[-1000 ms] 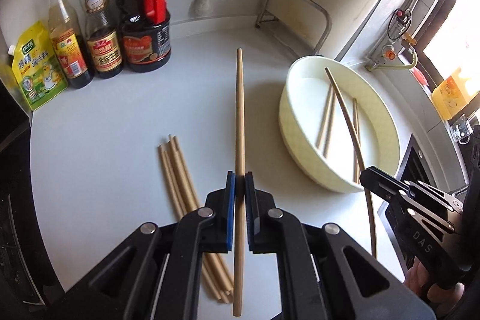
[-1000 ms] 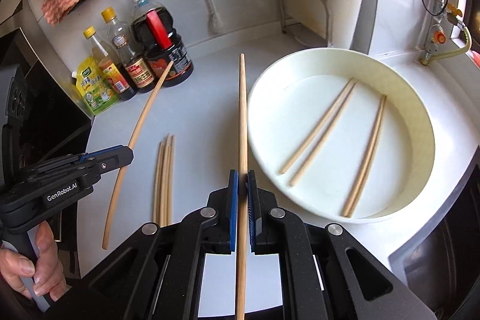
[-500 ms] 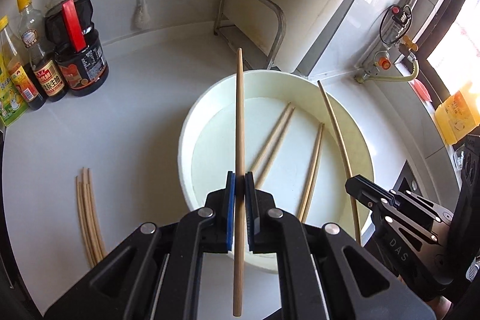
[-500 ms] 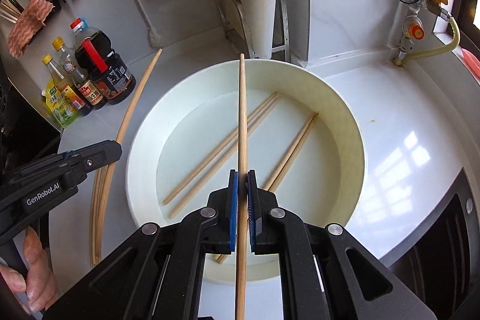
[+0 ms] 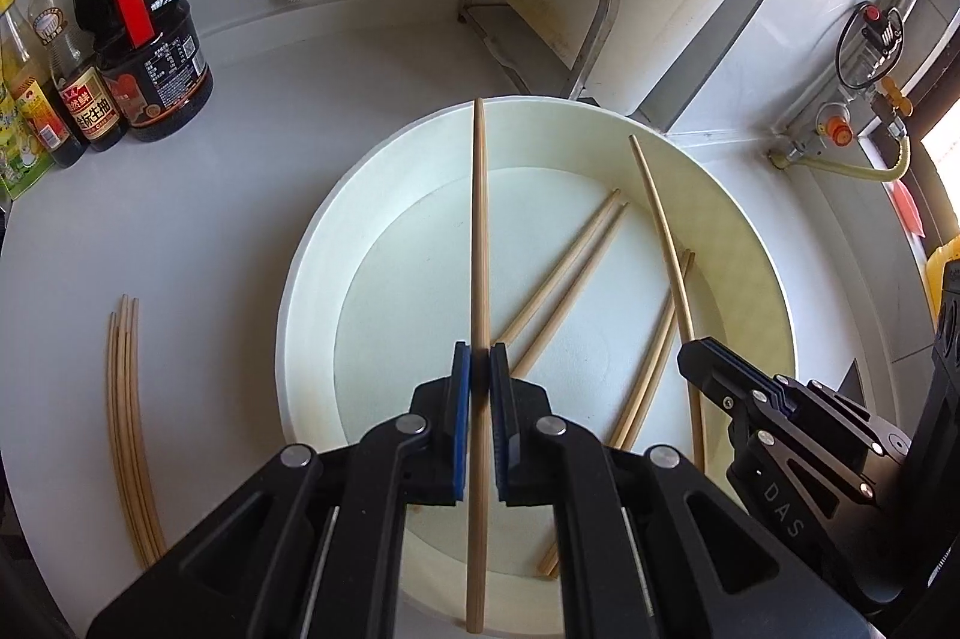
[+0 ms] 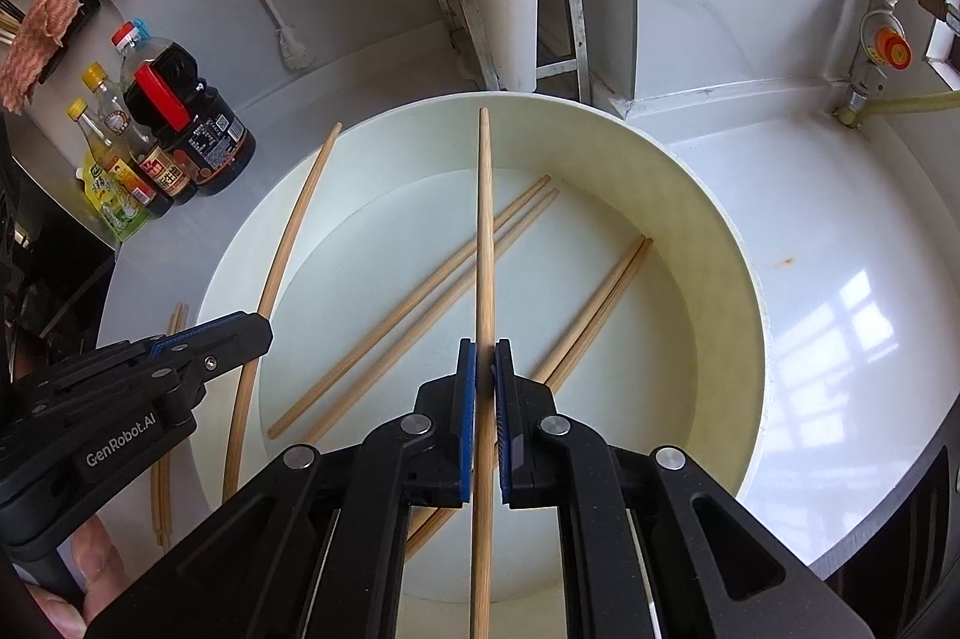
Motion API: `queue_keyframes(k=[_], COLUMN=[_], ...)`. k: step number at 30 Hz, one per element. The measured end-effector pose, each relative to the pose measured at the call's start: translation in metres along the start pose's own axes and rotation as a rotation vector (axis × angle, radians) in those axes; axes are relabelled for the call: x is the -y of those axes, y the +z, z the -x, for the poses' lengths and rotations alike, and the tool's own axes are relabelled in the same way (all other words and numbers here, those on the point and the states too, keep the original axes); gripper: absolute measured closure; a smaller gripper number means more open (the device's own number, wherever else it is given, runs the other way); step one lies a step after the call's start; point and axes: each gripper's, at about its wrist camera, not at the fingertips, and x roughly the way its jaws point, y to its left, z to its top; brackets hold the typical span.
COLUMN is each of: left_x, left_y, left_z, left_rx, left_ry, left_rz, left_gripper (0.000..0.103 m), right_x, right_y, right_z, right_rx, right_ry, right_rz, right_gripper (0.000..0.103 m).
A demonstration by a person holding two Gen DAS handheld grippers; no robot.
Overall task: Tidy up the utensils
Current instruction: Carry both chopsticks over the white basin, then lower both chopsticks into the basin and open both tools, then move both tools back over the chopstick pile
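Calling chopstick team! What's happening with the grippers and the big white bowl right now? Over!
Left gripper and right gripper: each shut on one chopstick, over the white bowl. Four chopsticks lie inside. Nothing blocking the drop.

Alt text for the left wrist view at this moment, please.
The left gripper is shut on a chopstick held over a round white basin containing four chopsticks. The right gripper holds another at right; more chopsticks and sauce bottles sit left.

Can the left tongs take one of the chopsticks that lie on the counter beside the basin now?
Probably not now: the left tongs are shut on a chopstick over the basin. The counter chopsticks lie uncovered.
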Motion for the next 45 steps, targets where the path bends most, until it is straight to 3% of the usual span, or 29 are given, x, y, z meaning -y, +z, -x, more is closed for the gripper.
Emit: queue_keyframes(k=[14, 16, 18, 20, 26, 34, 39, 45], left_x=[0.012, 0.012, 0.010, 0.007, 0.005, -0.008, -0.030, -0.069], left_y=[0.002, 0.002, 0.001, 0.000, -0.004, -0.016, -0.026, -0.042], left_z=[-0.003, 0.001, 0.003, 0.005, 0.014, 0.034, 0.049, 0.067], left_rx=[-0.008, 0.004, 0.009, 0.012, 0.026, 0.049, 0.065, 0.074], left_ry=[0.026, 0.032, 0.040, 0.046, 0.087, 0.137, 0.185, 0.244], left_rz=[-0.018, -0.019, -0.013, -0.004, -0.010, 0.012, 0.042, 0.082], left_gripper=[0.095, 0.089, 0.075, 0.070, 0.069, 0.060, 0.050, 0.044], right_x=[0.004, 0.006, 0.006, 0.006, 0.003, -0.005, -0.019, -0.041], right_y=[0.003, 0.003, 0.004, 0.003, 0.003, -0.005, -0.011, -0.024], right_z=[-0.011, -0.009, -0.008, -0.006, -0.002, 0.009, 0.013, 0.025], right_rx=[-0.008, 0.002, 0.007, 0.012, 0.024, 0.043, 0.047, 0.061], right_ry=[-0.001, 0.002, -0.004, -0.011, -0.012, 0.015, 0.040, 0.076], right_rz=[0.014, 0.006, 0.011, 0.017, 0.025, 0.036, 0.068, 0.092], right_gripper=[0.097, 0.094, 0.093, 0.091, 0.084, 0.077, 0.067, 0.064])
